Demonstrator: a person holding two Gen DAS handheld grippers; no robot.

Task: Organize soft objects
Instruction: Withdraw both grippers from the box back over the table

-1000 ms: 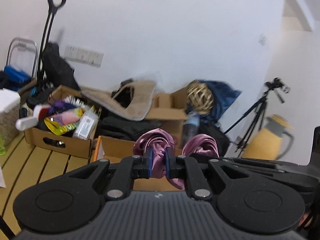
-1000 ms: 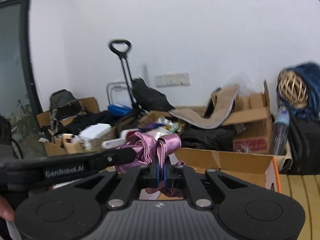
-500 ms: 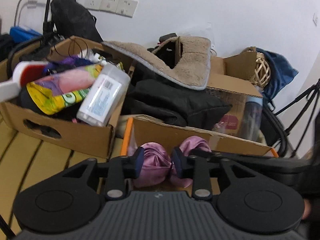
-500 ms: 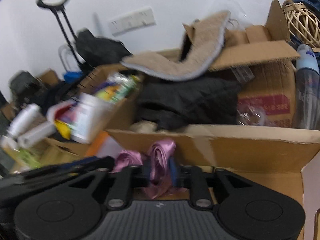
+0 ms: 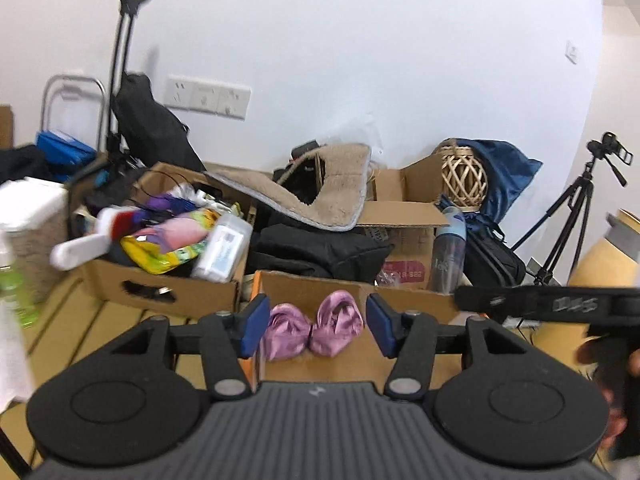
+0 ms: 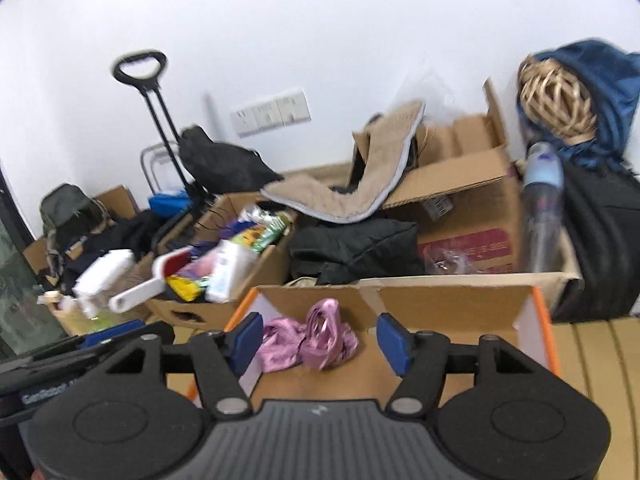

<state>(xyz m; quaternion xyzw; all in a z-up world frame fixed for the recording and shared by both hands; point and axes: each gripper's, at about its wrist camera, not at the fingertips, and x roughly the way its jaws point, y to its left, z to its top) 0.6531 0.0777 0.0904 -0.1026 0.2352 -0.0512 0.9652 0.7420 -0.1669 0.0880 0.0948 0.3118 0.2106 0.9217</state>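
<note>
**Pink cloth let go inside the open box**

Nearest the lens, the left gripper point(image 5: 313, 325) is seen with its blue pads point(image 5: 251, 323) spread apart, the jaws having just been opening; nothing is pressed between them. The right gripper point(image 6: 321, 339) is likewise held wide, its jaws also just opened, and its pads are clear of the fabric.

Just beyond the fingertips, the pink satin cloth point(image 5: 312, 330) is found lying on the floor of the orange-edged cardboard box point(image 6: 536, 312), near that box's left wall. It is bunched into two knotted lumps set side by side, so its long axis is laid across the view, left to right, roughly parallel to the box's back wall. In the right wrist view one loop point(image 6: 324, 320) is seen standing up from the bundle, tilted slightly right.

Farther back, a black padded garment point(image 5: 320, 248) is piled behind the box, with a box of mixed packets and bottles point(image 5: 160, 240) to its left. A tan fleece mat point(image 5: 320, 196) is draped over further cartons. Farthest off, a woven rattan ball point(image 5: 464, 178) and a tripod point(image 5: 568, 216) are made out against the white wall.
</note>
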